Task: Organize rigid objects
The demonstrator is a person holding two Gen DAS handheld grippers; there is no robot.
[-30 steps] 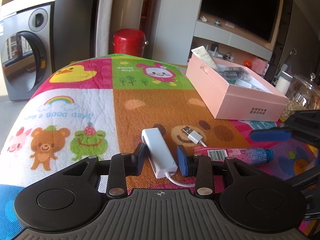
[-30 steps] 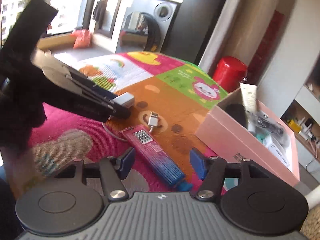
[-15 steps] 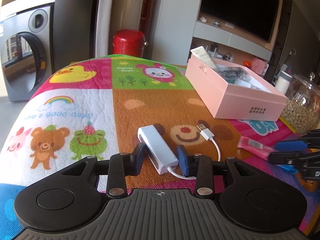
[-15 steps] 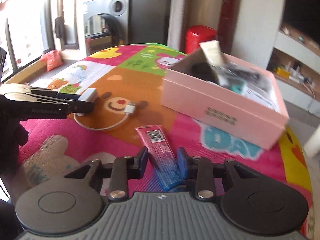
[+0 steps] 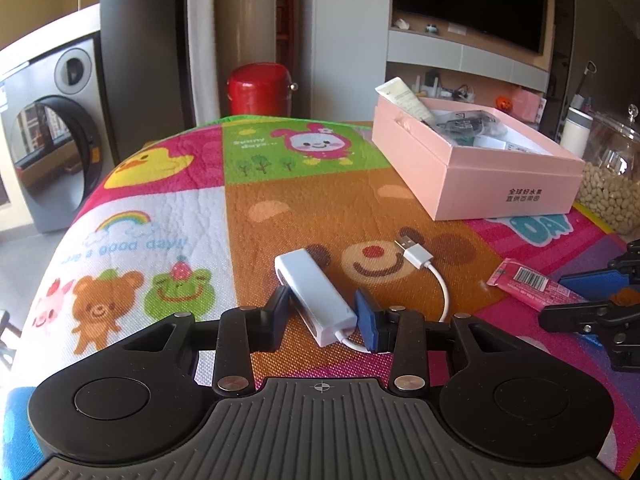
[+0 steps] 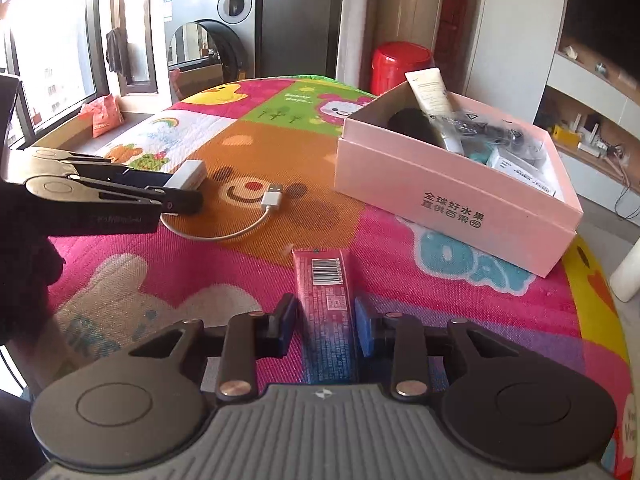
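I am working over a round surface (image 5: 168, 216) covered by a cartoon play mat, and its far rim is curving away toward the washing machine (image 5: 52, 132) and the red canister (image 5: 259, 89). The widest open stretch is lying on the mat's left half, over the rainbow and bear prints. The pink box (image 6: 448, 204) is taking up the far right, open-topped and already holding a cream tube and dark packets, with a glass jar of beans (image 5: 612, 184) just beyond it.

My left tool (image 5: 322, 314) is closing lightly around the near end of the white adapter (image 5: 314, 294); both pads are appearing to touch its sides, and its cable is looping out to the USB plug (image 5: 414, 252) lying on the bear's face.

My right tool (image 6: 325, 320) is sitting narrowly around the pink-and-blue tube (image 6: 326, 304), pads pressing on both sides, the barcode end pointing ahead toward the box.
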